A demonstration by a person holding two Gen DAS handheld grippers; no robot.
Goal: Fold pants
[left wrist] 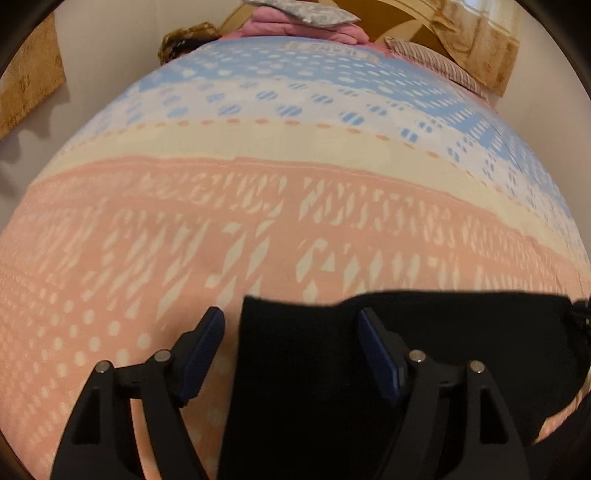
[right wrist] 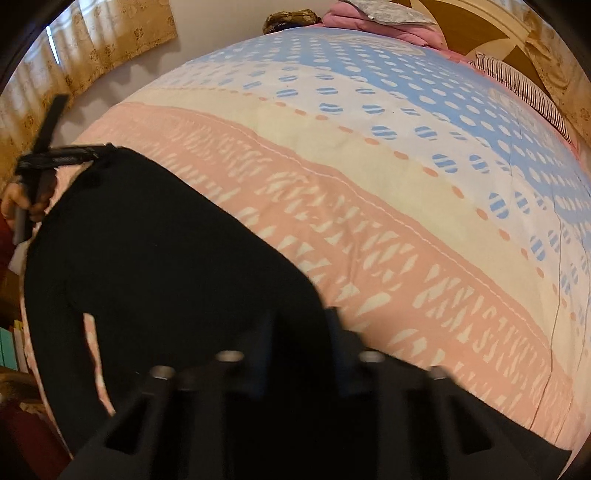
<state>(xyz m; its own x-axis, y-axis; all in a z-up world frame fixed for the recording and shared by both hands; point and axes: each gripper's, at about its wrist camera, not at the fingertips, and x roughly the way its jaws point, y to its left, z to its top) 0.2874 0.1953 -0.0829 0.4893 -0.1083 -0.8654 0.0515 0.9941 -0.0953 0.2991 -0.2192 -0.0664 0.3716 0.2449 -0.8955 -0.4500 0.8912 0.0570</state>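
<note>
Black pants point(left wrist: 424, 332) lie across the lower frame on a patterned bedspread point(left wrist: 258, 229); left gripper point(left wrist: 291, 332) gapes wide astride the hem, apparently to pinch it; right gripper point(right wrist: 301, 332), blurred, appears narrowed over cloth, grip uncertain

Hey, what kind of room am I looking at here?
Most likely a bedroom: black pants lie on a bed's pink, cream and blue patterned quilt, with a striped pillow and a wooden headboard at the far end.
</note>
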